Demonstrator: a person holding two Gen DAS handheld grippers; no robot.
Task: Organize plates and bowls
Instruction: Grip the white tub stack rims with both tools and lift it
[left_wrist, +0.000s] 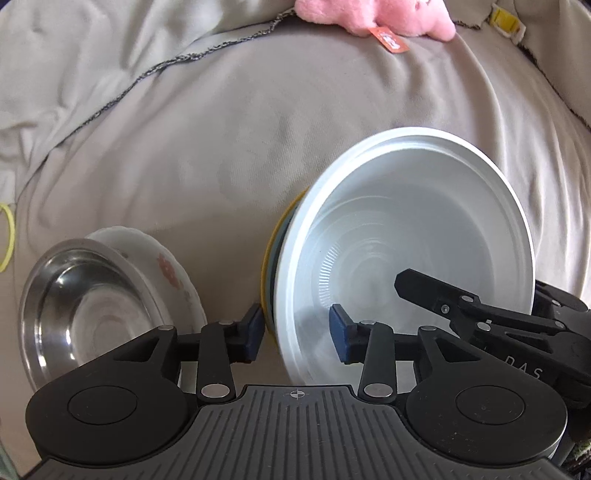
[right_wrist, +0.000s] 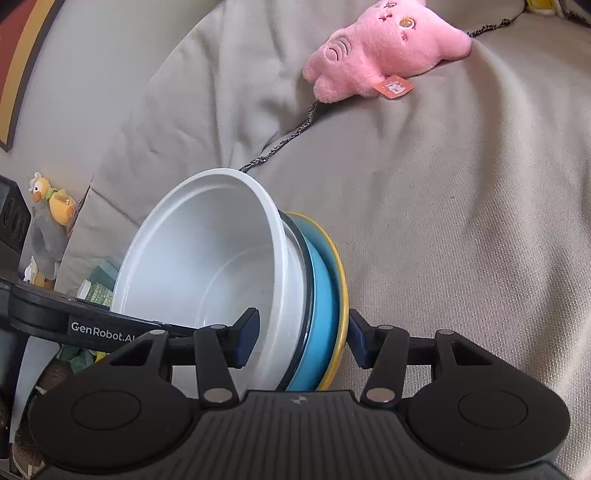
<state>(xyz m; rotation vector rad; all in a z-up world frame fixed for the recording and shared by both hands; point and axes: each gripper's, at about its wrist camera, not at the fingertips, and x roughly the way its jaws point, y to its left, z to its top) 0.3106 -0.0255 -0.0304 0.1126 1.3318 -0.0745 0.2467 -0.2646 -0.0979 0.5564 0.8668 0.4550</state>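
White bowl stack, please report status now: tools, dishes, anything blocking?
Right tool shut on white bowl stack, tilted. Left tool straddles its rim, pads not pressing. Steel bowl on flowered plate apart. Nothing blocking.

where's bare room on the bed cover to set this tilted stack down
The widest bare patch is the grey cover right of the stack, below the pink plush toy. A second runs between the steel bowl and the white bowl, up toward the plush. It is crowded on the stack's other side: the steel bowl on a flowered plate, with clutter beyond.
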